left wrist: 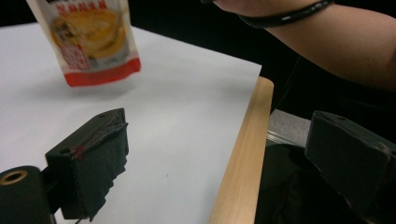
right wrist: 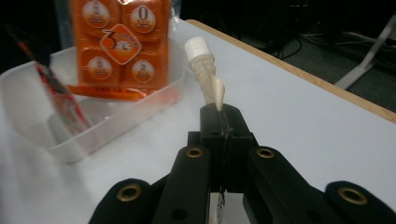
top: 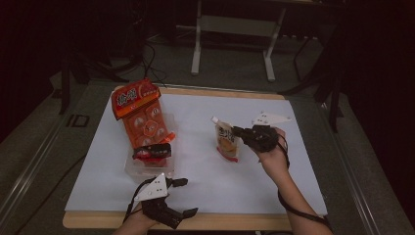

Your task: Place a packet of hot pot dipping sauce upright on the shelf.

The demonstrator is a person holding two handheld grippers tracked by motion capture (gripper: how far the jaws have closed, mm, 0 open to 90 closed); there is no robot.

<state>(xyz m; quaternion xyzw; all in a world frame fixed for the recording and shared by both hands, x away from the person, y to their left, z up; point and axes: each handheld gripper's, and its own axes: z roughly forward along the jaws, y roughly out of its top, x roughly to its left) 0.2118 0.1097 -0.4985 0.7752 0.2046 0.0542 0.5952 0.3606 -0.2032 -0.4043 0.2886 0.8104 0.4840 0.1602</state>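
looking down from the high view, the right gripper (top: 243, 133) pinches the pouch (top: 226, 141) above the counter (top: 274, 171), right of the tray (top: 147, 169). left gripper view: jaws wide, empty. right gripper view: keep squeezing near the cap (right wrist: 198, 48), move slowly.

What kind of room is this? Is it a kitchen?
Probably not a kitchen; it looks like a lab or workshop. A wooden table with a white sheet stands on grey carpet, cables trail across the floor, and a metal stand sits behind in the dark.
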